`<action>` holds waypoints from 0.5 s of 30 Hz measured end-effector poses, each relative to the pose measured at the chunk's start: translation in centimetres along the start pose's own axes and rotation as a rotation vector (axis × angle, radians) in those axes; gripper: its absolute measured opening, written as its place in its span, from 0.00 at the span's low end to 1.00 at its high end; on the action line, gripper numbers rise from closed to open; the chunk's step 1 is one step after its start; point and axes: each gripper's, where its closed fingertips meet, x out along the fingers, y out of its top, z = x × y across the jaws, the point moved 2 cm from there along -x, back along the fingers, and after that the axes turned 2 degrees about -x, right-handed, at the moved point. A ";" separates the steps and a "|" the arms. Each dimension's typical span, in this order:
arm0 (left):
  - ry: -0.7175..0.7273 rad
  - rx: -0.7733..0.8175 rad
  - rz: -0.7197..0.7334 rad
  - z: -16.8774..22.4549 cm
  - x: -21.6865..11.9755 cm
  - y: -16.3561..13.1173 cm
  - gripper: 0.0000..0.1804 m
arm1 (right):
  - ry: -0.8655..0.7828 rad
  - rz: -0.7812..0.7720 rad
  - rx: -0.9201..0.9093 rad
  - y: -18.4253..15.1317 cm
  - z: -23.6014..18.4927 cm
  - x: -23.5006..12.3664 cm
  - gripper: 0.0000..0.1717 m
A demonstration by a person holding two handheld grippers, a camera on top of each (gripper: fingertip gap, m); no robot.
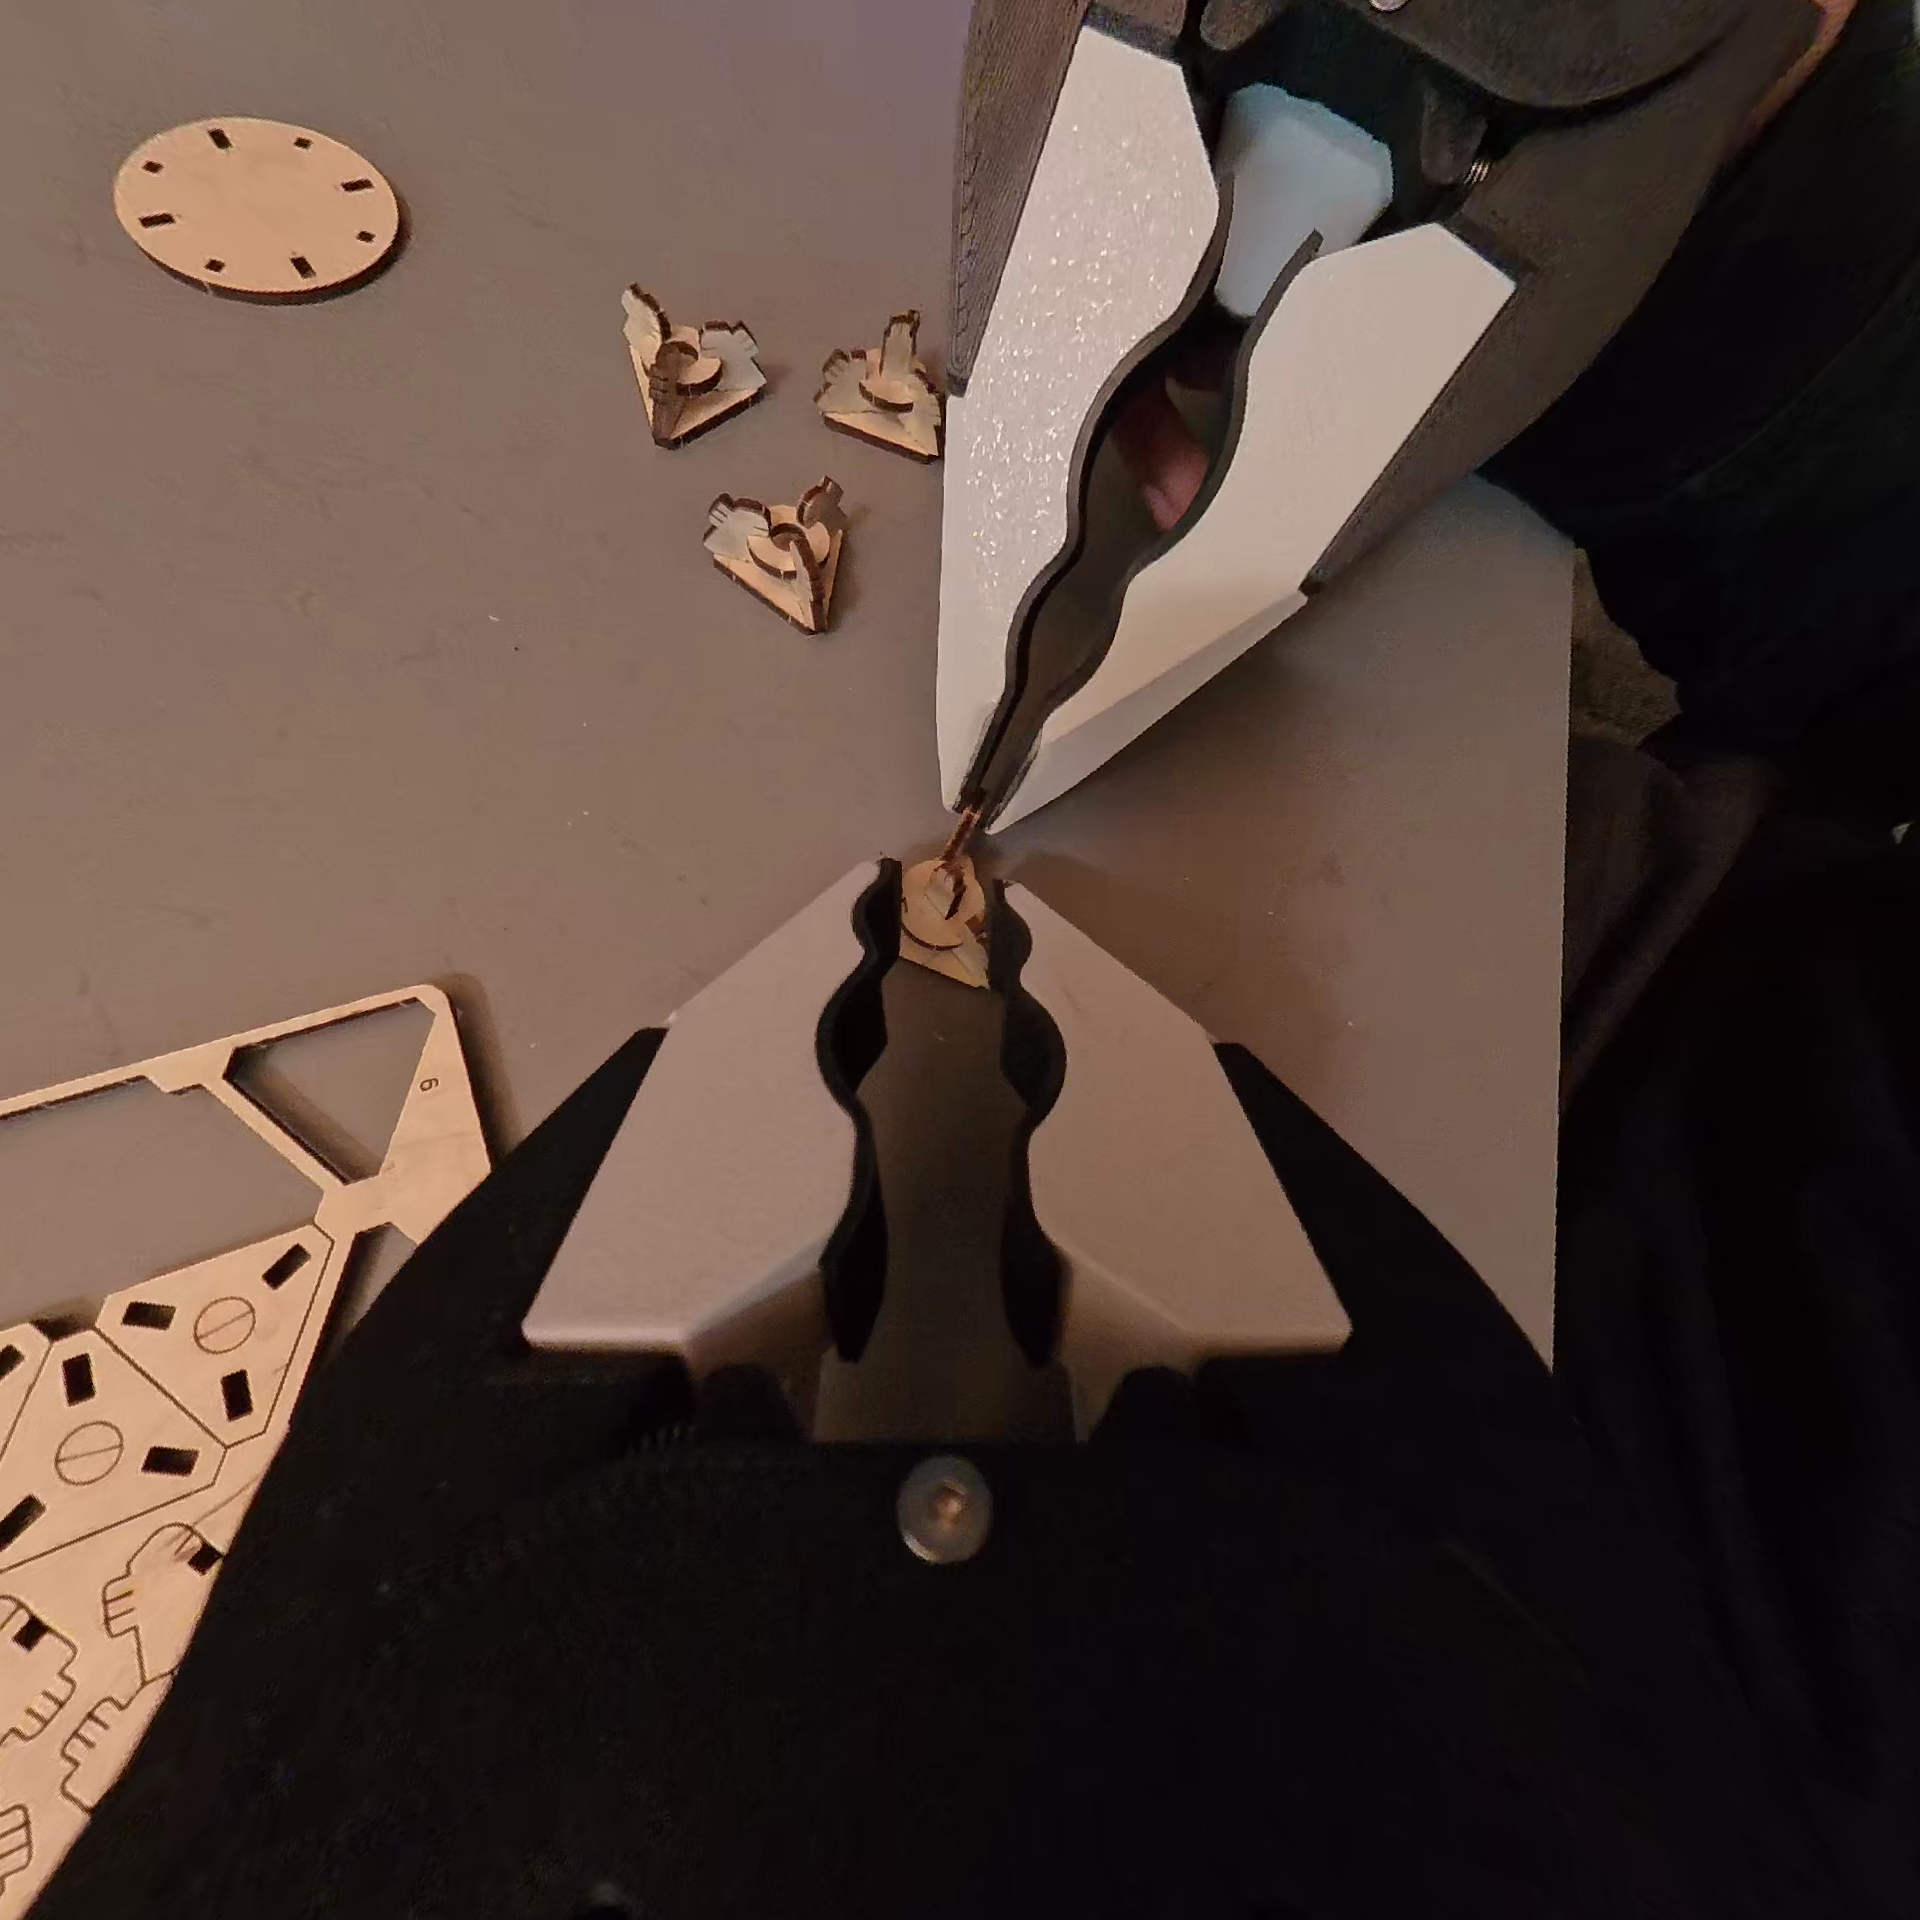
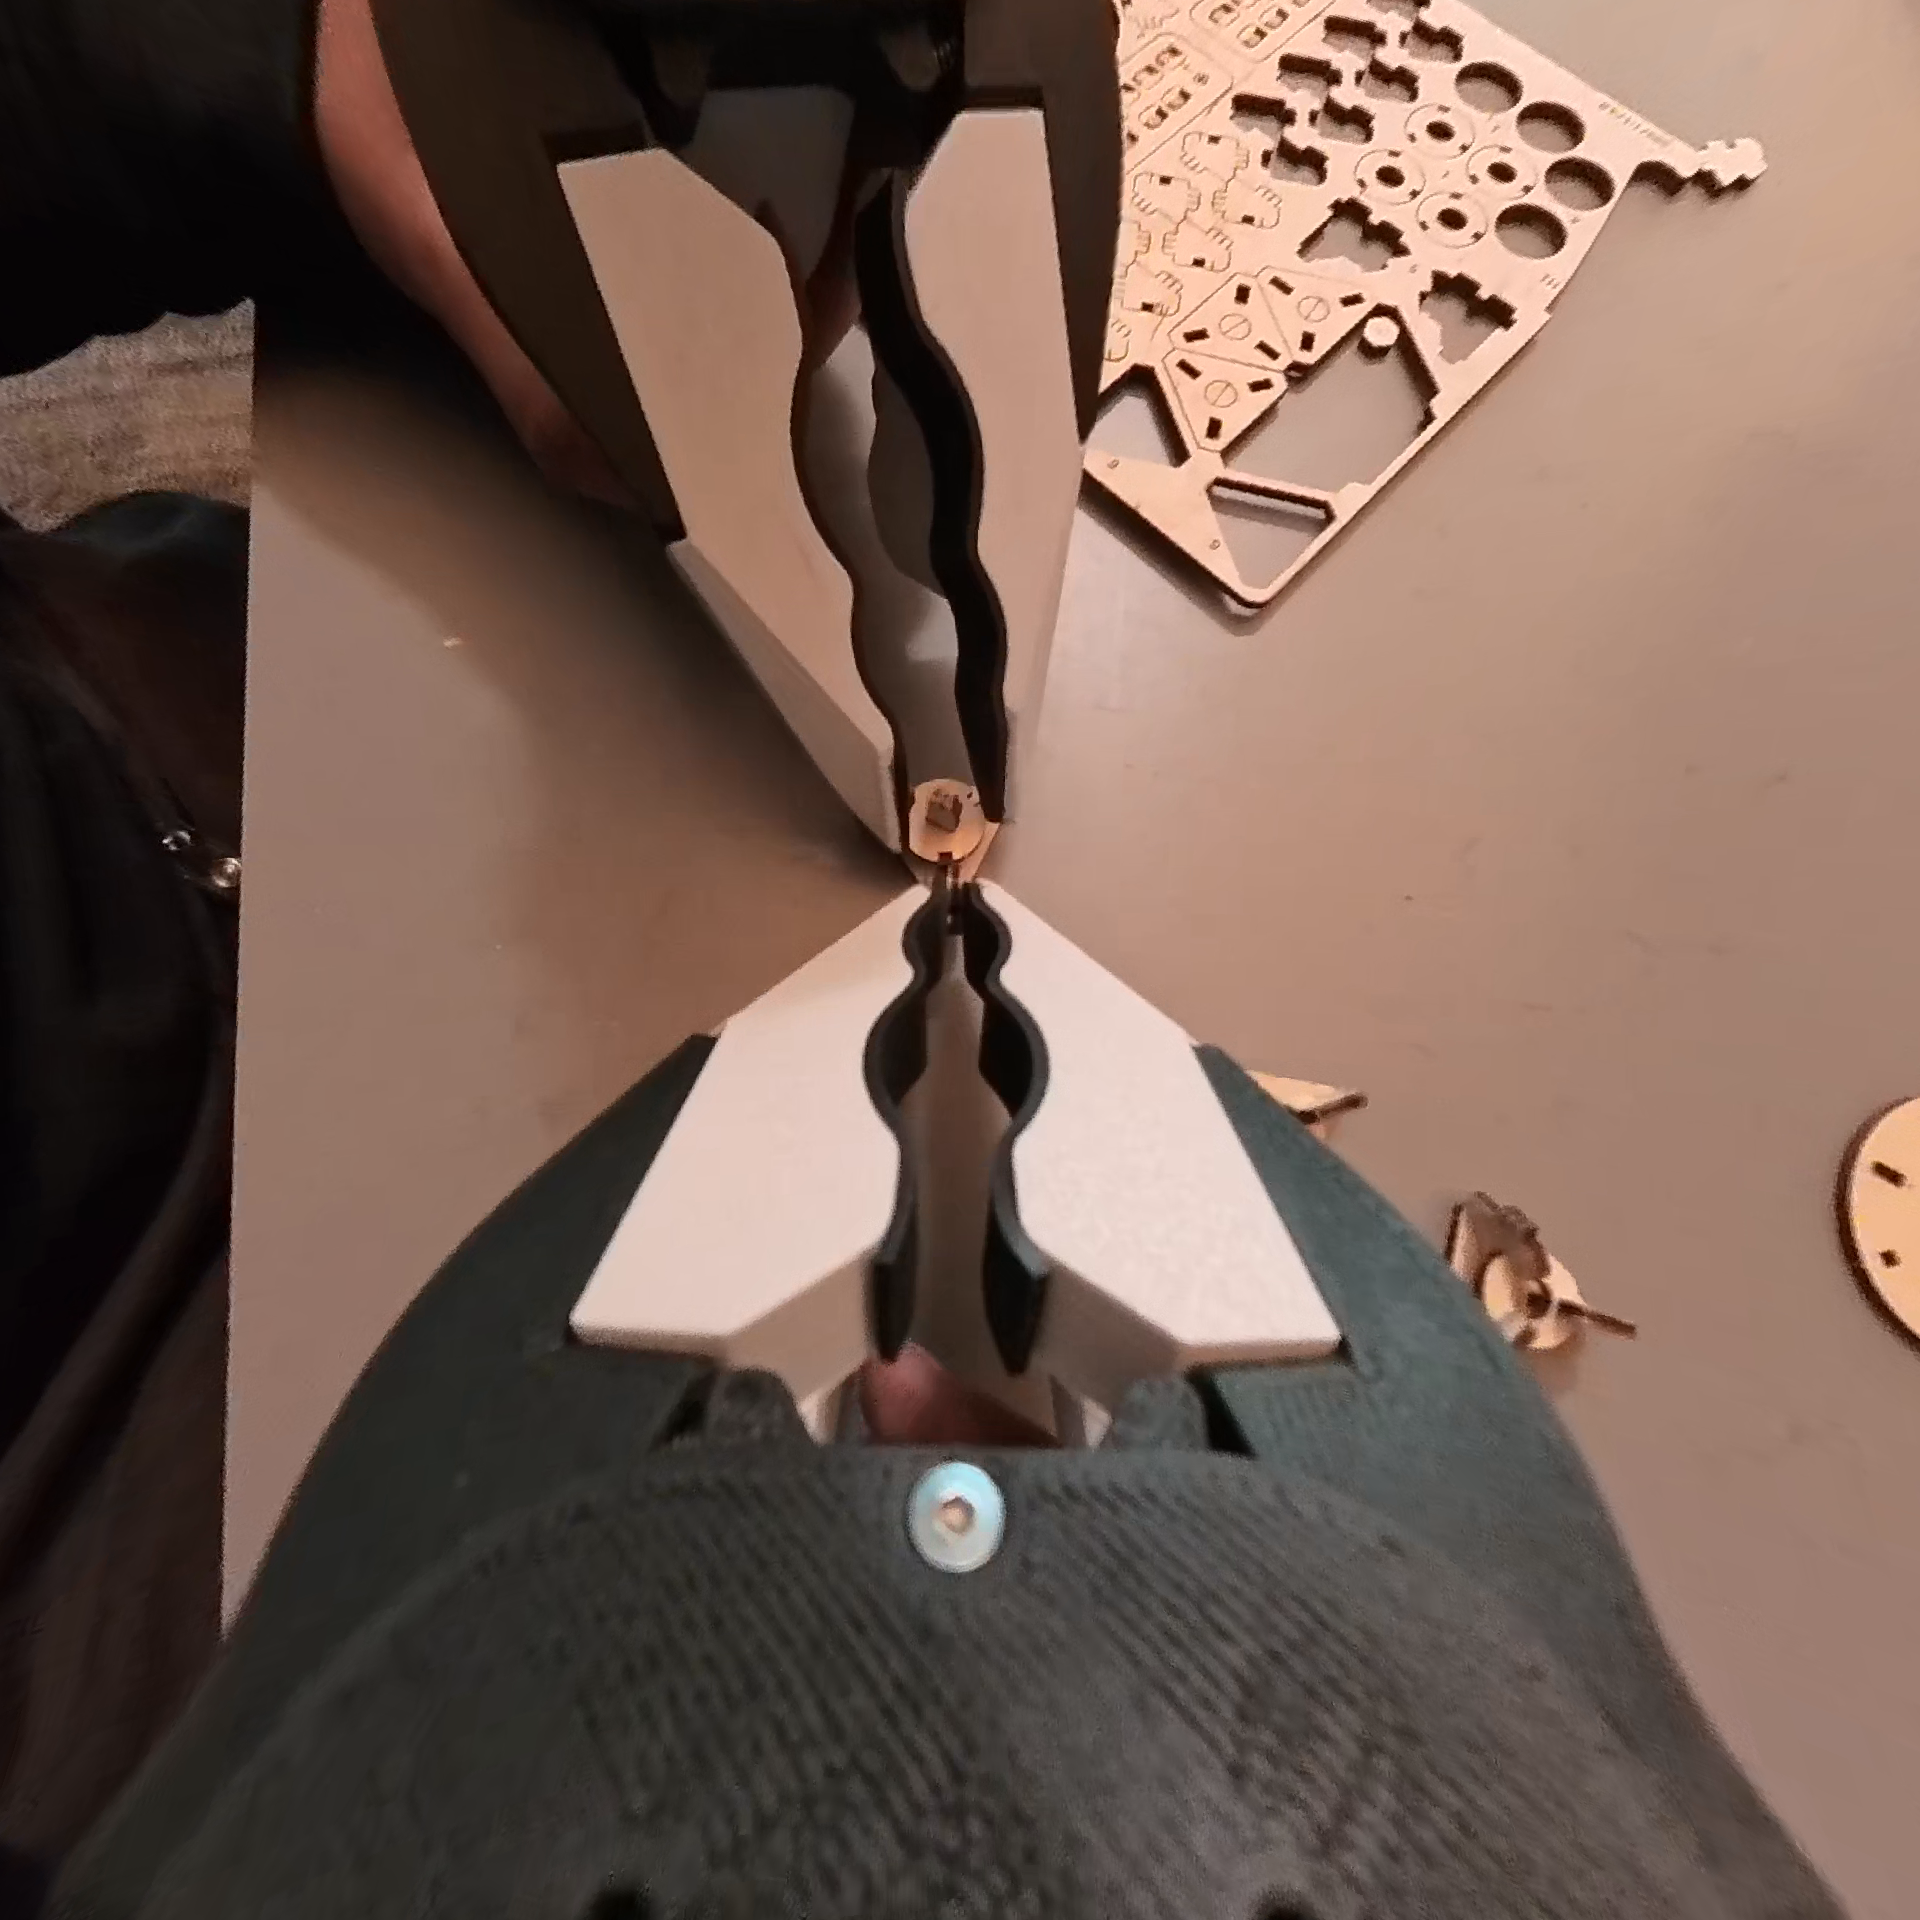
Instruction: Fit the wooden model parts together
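My left gripper (image 1: 940, 920) is shut on a small wooden assembly (image 1: 935, 925), a triangular plate with a round disc on it, gripped by its sides at the fingertips. My right gripper (image 2: 951, 906) is shut on a thin, flat wooden piece (image 1: 962, 829) that sticks out of its tips. The end of that piece meets the disc's middle. In the left wrist view the right gripper (image 1: 977, 802) comes in from the upper right. In the right wrist view the left gripper (image 2: 945, 821) comes in from above with the disc assembly (image 2: 940, 826) facing me.
On the grey table (image 1: 416, 727) lie three finished small wooden assemblies (image 1: 691, 369) (image 1: 883, 384) (image 1: 779, 551), a round slotted wooden disc (image 1: 255, 208) and a laser-cut plywood sheet (image 1: 156, 1351), also in the right wrist view (image 2: 1403, 260). The table edge (image 1: 1558, 935) borders dark clothing. My two grippers' fingertips are within a few centimetres of each other.
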 end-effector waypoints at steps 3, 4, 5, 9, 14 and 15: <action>-0.002 0.003 0.002 0.0 0.0 0.0 0.07 | 0.003 -0.029 -0.004 0.1 -0.1 0.1 0.01; -0.011 0.008 0.004 0.2 0.0 0.0 0.03 | 0.001 -0.039 -0.005 0.1 -0.1 0.1 0.01; -0.014 0.012 0.006 0.2 -0.1 0.0 0.02 | 0.001 -0.048 -0.006 0.1 -0.1 0.1 0.01; -0.030 0.013 -0.002 0.4 0.0 0.0 0.05 | -0.027 -0.076 -0.021 0.1 0.1 0.2 0.01; -0.082 -0.028 0.044 0.4 -0.5 0.4 0.17 | -0.121 -0.110 -0.110 -0.1 0.4 0.2 0.01; -0.085 -0.033 0.056 0.4 -0.7 0.5 0.18 | -0.140 -0.121 -0.133 -0.1 0.2 0.2 0.01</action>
